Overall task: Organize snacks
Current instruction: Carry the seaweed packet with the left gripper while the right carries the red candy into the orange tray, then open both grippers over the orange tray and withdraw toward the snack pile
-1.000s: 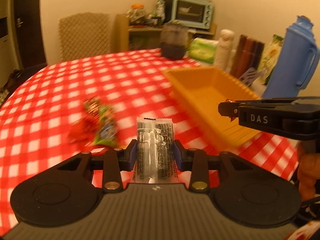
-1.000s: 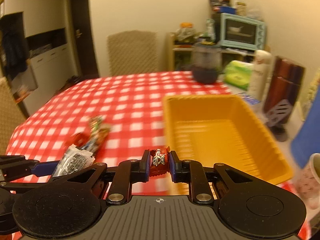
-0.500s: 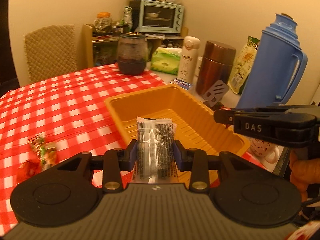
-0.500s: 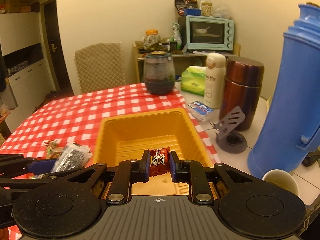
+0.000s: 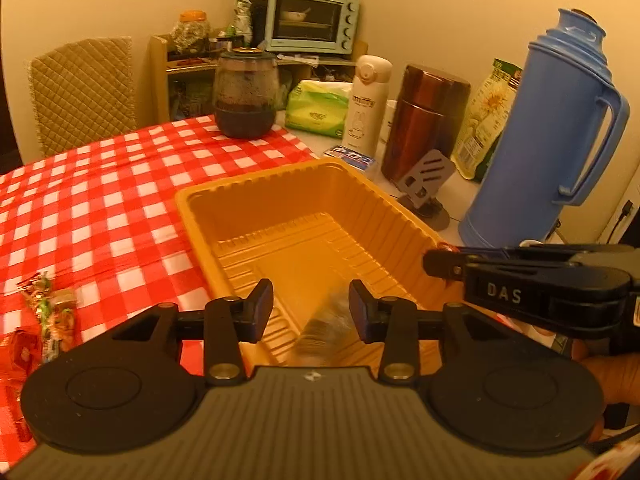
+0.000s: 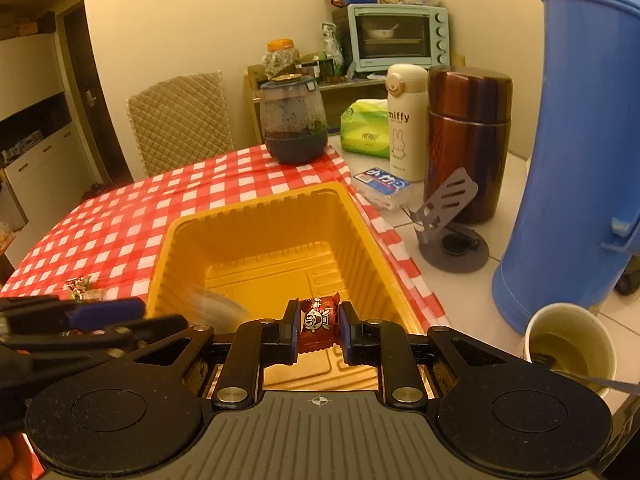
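An orange plastic tray (image 5: 248, 200) (image 6: 256, 216) sits on the red checked tablecloth. My left gripper (image 5: 310, 312) hangs over the tray's near end with its jaws opening. A clear packet of dark snack (image 5: 326, 328) is blurred and falling free between and below them; in the right wrist view the packet (image 6: 218, 304) is a blur inside the tray. My right gripper (image 6: 319, 326) is shut on a small red wrapped candy (image 6: 318, 320) above the tray's near edge. More wrapped snacks (image 5: 48, 312) (image 6: 80, 284) lie on the cloth left of the tray.
To the tray's right stand a blue thermos jug (image 5: 544, 132), a brown metal flask (image 6: 466, 140), a grey phone stand (image 6: 448, 228) and a white bottle (image 6: 406, 120). A dark glass jar (image 5: 245, 94) stands behind the tray. A cup of liquid (image 6: 568, 344) is at near right.
Both grippers swung right from the snack pile to above the tray. My left gripper's jaws have parted and the dark packet has dropped out. The right gripper keeps its red candy.
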A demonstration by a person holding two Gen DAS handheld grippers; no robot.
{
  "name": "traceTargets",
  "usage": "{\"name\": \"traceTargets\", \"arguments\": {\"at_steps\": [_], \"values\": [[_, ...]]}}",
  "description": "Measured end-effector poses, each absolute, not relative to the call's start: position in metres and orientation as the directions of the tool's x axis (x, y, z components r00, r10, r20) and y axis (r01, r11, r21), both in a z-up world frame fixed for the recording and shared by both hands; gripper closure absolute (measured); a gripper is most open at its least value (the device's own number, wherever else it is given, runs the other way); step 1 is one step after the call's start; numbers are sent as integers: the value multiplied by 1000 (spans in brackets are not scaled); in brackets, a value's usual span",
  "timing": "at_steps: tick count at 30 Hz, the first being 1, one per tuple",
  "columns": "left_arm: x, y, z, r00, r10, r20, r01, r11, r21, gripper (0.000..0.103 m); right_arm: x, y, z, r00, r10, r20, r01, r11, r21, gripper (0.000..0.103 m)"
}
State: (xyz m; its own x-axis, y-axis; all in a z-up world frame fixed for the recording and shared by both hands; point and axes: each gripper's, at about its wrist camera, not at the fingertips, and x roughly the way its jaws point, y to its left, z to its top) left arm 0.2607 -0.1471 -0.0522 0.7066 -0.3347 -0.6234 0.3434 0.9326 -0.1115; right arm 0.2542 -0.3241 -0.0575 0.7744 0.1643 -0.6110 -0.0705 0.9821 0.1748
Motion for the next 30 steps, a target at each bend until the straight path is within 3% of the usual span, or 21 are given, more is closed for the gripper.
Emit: {"name": "traceTargets", "arguments": {"at_steps": [13, 14, 16, 17, 30], "values": [[244, -118, -48, 727, -293, -621, 273, 953, -130, 63, 255, -320, -59, 774, 206, -599, -99, 973, 207, 82], [242, -118, -47, 728, -290, -622, 272, 954, -128, 61, 256, -321, -59, 772, 216, -598, -103, 971, 217, 78], [239, -117, -47, 728, -288, -622, 271, 954, -126, 60, 256, -324, -60, 768, 234, -596, -101, 963, 249, 44], [237, -116, -47, 729, -287, -622, 268, 955, -126, 58, 254, -326, -60, 771, 235, -591, -92, 961, 261, 40], [208, -99, -36, 736, -256, -626, 216, 966, -140, 48, 224, -326, -40, 771, 195, -606, -54, 969, 242, 39]]}}
